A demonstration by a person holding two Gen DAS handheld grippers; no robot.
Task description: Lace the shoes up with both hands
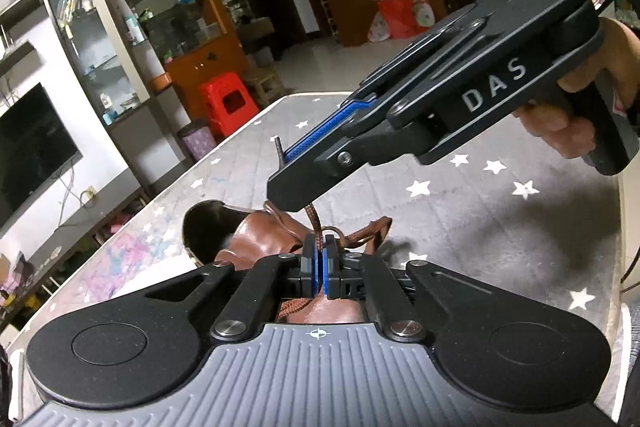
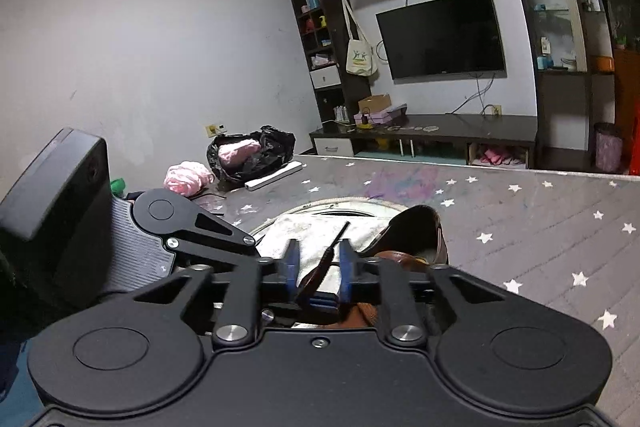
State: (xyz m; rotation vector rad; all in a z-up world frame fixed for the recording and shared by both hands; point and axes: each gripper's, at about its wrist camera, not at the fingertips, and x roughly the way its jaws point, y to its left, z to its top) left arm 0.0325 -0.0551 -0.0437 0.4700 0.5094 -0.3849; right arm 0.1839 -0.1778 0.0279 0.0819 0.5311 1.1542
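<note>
A brown leather shoe (image 1: pixel 256 239) lies on the grey star-patterned table (image 1: pixel 500 227), just beyond my left gripper (image 1: pixel 319 247). The left gripper is shut on the brown lace (image 1: pixel 313 217), which runs up between its blue pads. My right gripper (image 1: pixel 286 163) reaches in from the upper right above the shoe, with the lace's dark tip (image 1: pixel 278 147) standing up at its fingertips. In the right wrist view the right gripper (image 2: pixel 318 255) is open, the lace end (image 2: pixel 330 251) slanting loosely between its blue pads (image 2: pixel 291 263), with the shoe (image 2: pixel 416 235) just behind.
A white round cloth (image 2: pixel 304 227) lies under the shoe. A pink bundle (image 2: pixel 188 179), a black bag (image 2: pixel 256 155) and a white roll (image 2: pixel 276 177) sit at the far table edge. A TV unit, shelves and a red stool (image 1: pixel 228 99) stand beyond.
</note>
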